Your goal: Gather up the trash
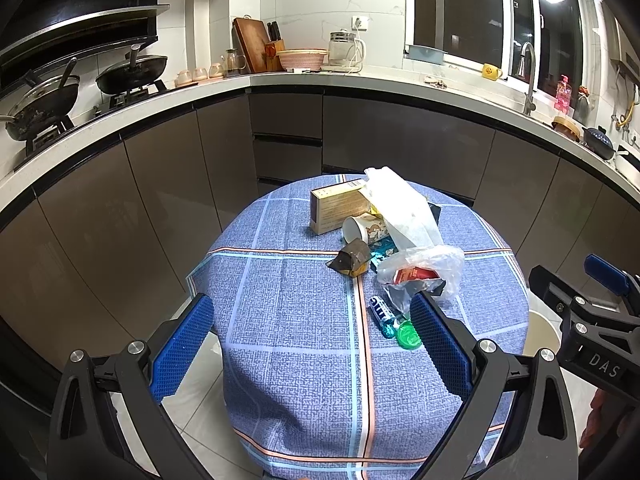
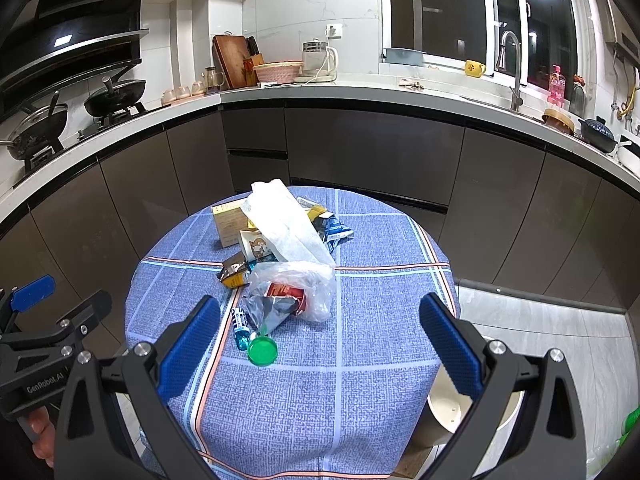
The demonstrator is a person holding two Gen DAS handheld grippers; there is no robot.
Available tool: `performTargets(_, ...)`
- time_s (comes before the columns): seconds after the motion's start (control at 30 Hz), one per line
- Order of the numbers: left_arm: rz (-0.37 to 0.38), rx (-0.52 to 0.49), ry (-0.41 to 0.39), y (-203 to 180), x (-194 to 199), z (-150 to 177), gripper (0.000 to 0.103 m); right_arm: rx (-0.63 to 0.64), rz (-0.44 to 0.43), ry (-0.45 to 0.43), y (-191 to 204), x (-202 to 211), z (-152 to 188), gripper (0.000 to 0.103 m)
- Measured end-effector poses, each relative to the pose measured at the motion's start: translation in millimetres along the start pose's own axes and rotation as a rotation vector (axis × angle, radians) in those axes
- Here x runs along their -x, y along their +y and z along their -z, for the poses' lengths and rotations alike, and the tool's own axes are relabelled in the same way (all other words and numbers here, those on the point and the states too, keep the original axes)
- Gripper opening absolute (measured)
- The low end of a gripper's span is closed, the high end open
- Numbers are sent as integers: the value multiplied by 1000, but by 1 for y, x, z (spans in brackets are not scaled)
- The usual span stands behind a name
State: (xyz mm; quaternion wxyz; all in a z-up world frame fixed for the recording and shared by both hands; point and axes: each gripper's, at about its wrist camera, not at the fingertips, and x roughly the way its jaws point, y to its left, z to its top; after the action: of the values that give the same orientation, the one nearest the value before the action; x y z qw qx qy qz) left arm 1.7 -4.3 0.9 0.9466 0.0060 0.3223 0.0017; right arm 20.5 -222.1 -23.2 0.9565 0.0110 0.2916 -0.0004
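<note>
A heap of trash lies on a small table with a blue checked cloth. It holds a cardboard box, a paper cup, a white plastic bag, a clear bag with a red packet, a brown wrapper, a small blue tube and a green lid. My left gripper and right gripper are both open and empty, held above the table's near side.
A pale round bin stands on the floor to the right of the table. Dark cabinets and a white counter curve behind, with woks on a stove at left and a sink at right. Tiled floor surrounds the table.
</note>
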Motion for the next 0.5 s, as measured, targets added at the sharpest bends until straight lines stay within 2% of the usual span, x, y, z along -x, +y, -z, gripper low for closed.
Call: performTargets(0.5, 1, 6, 27, 7, -17, -1, 95, 2, -3, 28, -1, -17, 4, 100)
